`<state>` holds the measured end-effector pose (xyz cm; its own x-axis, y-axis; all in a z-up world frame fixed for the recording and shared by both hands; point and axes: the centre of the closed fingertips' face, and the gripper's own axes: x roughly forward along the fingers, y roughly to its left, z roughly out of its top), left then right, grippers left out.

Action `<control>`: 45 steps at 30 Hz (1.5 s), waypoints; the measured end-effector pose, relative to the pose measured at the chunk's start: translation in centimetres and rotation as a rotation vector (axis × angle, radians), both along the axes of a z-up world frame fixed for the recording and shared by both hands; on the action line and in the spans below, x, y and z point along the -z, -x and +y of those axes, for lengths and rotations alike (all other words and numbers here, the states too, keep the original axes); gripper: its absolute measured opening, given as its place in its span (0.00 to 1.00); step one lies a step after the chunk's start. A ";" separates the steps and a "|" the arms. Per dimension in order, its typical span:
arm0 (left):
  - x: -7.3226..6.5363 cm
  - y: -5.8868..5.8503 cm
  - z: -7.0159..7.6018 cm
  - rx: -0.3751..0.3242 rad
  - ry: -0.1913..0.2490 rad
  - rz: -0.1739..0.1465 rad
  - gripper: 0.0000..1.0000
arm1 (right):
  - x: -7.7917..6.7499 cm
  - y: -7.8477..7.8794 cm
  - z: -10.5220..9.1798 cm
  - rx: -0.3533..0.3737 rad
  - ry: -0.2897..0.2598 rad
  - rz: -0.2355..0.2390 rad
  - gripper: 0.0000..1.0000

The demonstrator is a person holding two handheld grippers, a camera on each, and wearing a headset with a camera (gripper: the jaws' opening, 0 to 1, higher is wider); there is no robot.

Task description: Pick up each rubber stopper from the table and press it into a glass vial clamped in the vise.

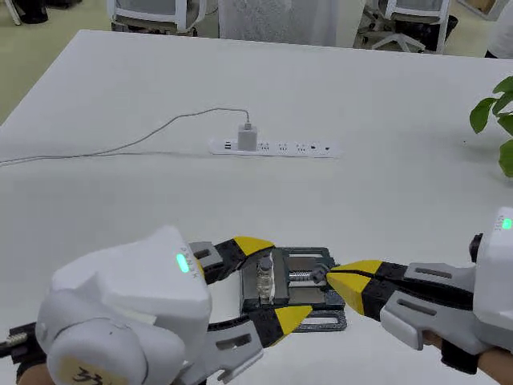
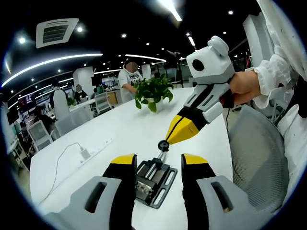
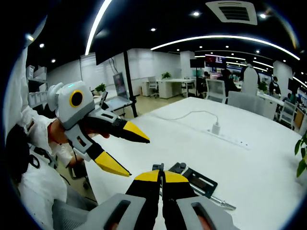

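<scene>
A small black vise sits on the white table near its front edge, with a clear glass vial standing upright in it. My left gripper is open, its yellow fingertips on either side of the vise and the vial. My right gripper comes in from the right, shut, with its yellow tip against the knob of the vise's screw handle. In the right gripper view my own jaws are pressed together, the vise lies just beyond them, and the left gripper stands open.
A white power strip with a charger plugged in lies mid-table, and its cable trails off to the left. Green plant leaves reach in at the right edge. Office chairs stand beyond the far edge.
</scene>
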<state>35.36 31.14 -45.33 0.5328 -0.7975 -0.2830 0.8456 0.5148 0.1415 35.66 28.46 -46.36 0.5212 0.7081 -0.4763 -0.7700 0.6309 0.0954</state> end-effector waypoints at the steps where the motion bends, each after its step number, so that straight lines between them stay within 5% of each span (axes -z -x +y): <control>1: -0.1 0.0 -0.2 0.000 -0.003 -0.010 0.33 | -0.3 0.1 0.1 0.005 0.000 -0.006 0.00; 6: -0.9 0.2 -0.7 0.011 -0.009 -0.055 0.23 | -1.4 0.3 0.5 0.024 -0.029 -0.008 0.00; 16: -1.8 0.2 -1.2 0.018 0.003 -0.095 0.10 | -2.2 0.5 0.8 0.033 -0.051 -0.007 0.00; 38: -2.1 -0.1 -0.9 0.011 0.025 -0.097 0.05 | -2.6 0.5 1.3 0.032 -0.074 0.000 0.00; 45: -2.1 0.1 -0.8 0.015 0.050 -0.073 0.04 | -2.7 0.7 1.3 0.022 -0.074 0.000 0.00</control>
<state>35.30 30.29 -43.20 0.5382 -0.8178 -0.2039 0.8418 0.5098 0.1774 34.91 29.81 -43.67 0.5370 0.7297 -0.4233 -0.7559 0.6390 0.1427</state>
